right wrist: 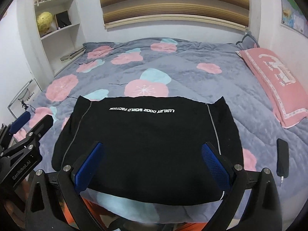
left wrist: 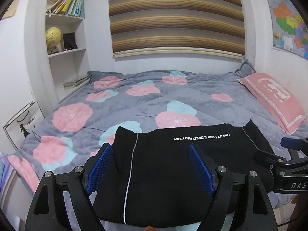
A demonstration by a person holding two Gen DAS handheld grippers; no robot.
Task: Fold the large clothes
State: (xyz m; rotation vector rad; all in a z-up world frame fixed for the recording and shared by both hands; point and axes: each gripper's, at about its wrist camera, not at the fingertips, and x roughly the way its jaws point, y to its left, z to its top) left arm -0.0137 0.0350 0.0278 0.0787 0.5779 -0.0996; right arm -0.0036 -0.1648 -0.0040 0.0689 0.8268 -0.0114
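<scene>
A black garment (left wrist: 169, 165) with white lettering and thin grey side stripes lies folded flat at the near edge of the bed; it also shows in the right wrist view (right wrist: 146, 142). My left gripper (left wrist: 151, 154) is open above the garment's left part, holding nothing; it appears at the left edge of the right wrist view (right wrist: 28, 121). My right gripper (right wrist: 152, 152) is open above the garment's near edge, empty; it appears at the right edge of the left wrist view (left wrist: 277, 154).
The bed has a grey quilt (left wrist: 154, 96) with pink and blue flowers. A pink pillow (left wrist: 273, 98) lies at the right. A black remote-like device (right wrist: 282, 157) lies on the quilt right of the garment. White shelves (left wrist: 65, 38) with books stand at the left.
</scene>
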